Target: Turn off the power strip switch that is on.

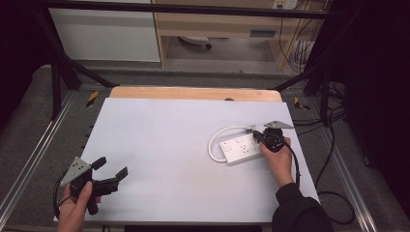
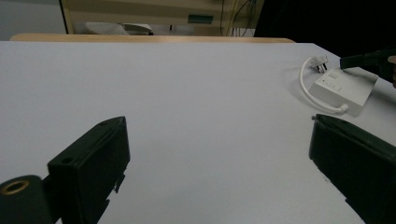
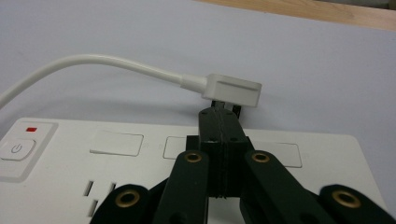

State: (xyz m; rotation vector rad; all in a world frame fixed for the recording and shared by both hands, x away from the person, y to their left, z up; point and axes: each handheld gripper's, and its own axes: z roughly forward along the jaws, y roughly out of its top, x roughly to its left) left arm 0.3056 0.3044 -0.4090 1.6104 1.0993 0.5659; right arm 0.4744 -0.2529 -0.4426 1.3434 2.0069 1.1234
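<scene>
Plug point(image 3: 232, 90) prongs hidden behind the closed jaws of the right gripper point(image 3: 219, 114), power strip point(image 3: 289, 154) cut off by the bottom edge below those jaws, its cord point(image 3: 93, 63) cut off at the left edge, socket markings too blurred to tell.

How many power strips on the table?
1. The white power strip lies at the table's right side, under the shut right gripper, with its own plug just beyond the jaws.

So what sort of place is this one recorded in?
Probably a lab or workshop recording bench: a white-topped table inside a black metal frame, cables hanging along the back wall, and a white power strip as the workpiece.
</scene>
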